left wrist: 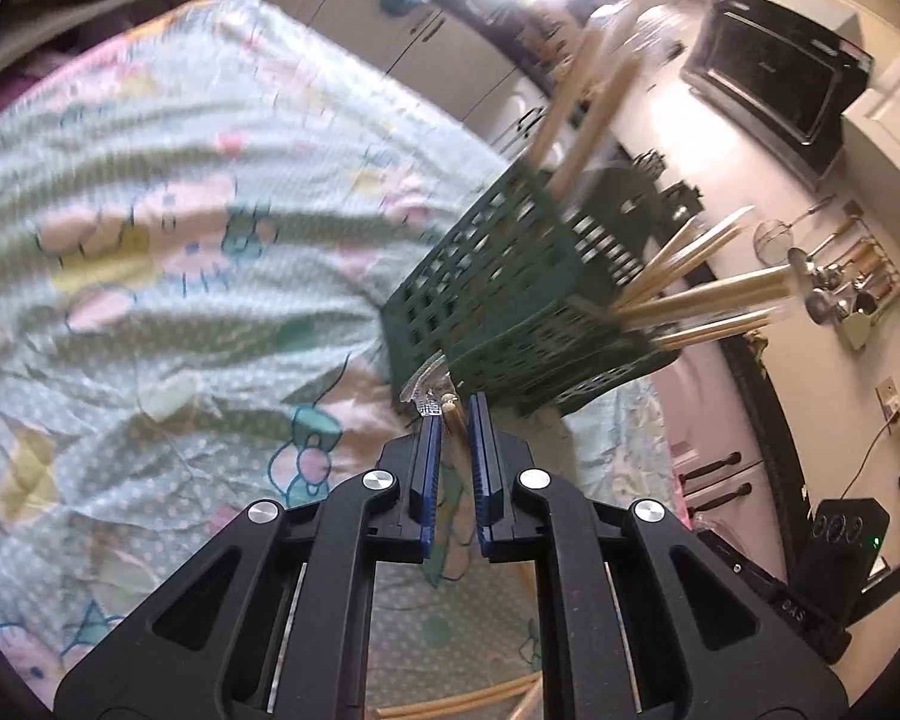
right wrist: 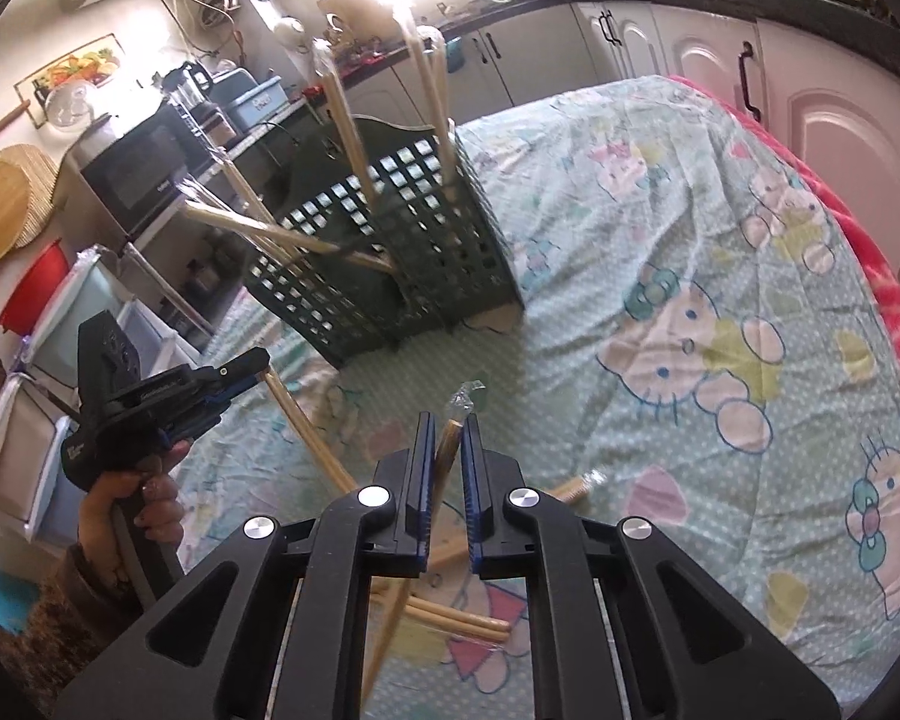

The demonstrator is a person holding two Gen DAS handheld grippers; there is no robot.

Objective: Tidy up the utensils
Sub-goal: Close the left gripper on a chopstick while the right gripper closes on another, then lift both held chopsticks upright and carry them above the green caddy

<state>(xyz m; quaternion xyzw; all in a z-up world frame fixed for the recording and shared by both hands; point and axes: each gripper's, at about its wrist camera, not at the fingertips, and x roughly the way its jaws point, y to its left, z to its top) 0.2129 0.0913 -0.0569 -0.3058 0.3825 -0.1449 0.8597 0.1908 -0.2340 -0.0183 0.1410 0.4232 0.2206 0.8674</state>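
Note:
A dark green slotted utensil basket [left wrist: 510,294] [right wrist: 390,252] stands on the cartoon-print cloth, with several wrapped wooden utensils [left wrist: 702,294] [right wrist: 342,114] sticking out of it. My left gripper [left wrist: 453,414] is shut on a plastic-wrapped wooden utensil [left wrist: 447,405] just in front of the basket; it also shows at the left of the right wrist view [right wrist: 252,369], holding a long stick [right wrist: 312,438]. My right gripper [right wrist: 447,426] is shut on another wrapped wooden utensil [right wrist: 447,450] above the cloth.
More wooden utensils [right wrist: 468,621] lie on the cloth [right wrist: 690,300] under my right gripper, and one [left wrist: 480,702] under my left. A black microwave [left wrist: 774,84], kitchen counter and cabinets [right wrist: 690,42] surround the table.

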